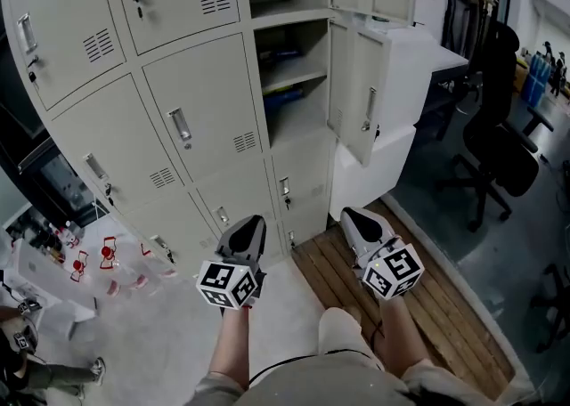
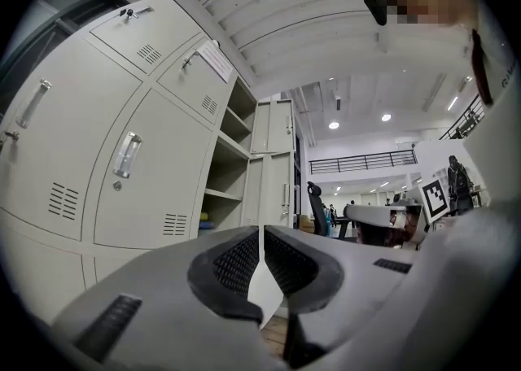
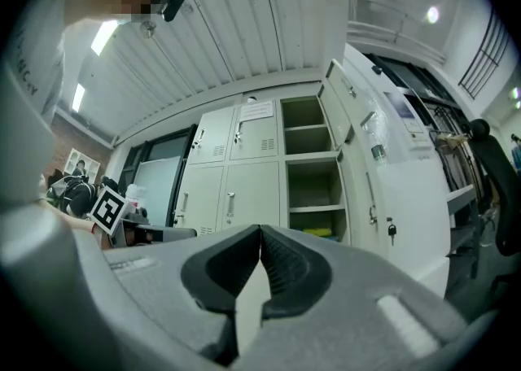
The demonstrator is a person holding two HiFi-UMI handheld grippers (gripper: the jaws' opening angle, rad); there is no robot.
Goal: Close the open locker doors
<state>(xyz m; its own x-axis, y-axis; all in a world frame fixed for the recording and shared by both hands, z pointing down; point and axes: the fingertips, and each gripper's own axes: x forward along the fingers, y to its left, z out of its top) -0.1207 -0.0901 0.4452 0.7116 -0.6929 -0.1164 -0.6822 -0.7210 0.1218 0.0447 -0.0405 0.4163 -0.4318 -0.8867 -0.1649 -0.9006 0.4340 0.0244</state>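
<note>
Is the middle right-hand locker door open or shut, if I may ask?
Open: the door stands swung out, exposing the shelf inside its compartment.

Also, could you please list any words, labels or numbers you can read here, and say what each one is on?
No text here reads clearly.
Paper notice on an upper locker door: print too small to read.
Red labels on the bottles: too small to read.
Marker cubes: black-and-white patterns only, no words.
</note>
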